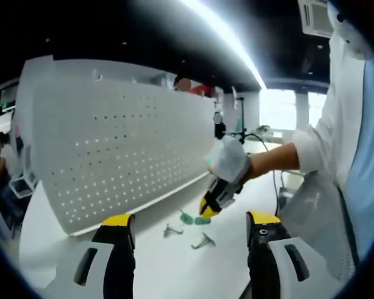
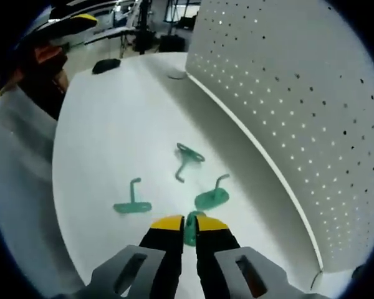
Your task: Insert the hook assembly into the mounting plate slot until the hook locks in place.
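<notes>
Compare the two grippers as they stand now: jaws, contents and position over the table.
The left gripper has its jaws spread wide apart and empty; the right gripper has its jaws nearly closed on a green hook. The left gripper hangs back from the hooks, while the right gripper is down among them at the white table, near the pegboard. Both have yellow-tipped black jaws.

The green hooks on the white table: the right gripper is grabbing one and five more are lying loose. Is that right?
Not quite. The right gripper is shut on one green hook, but the right gripper view shows three loose hooks on the white table, not five.
</notes>
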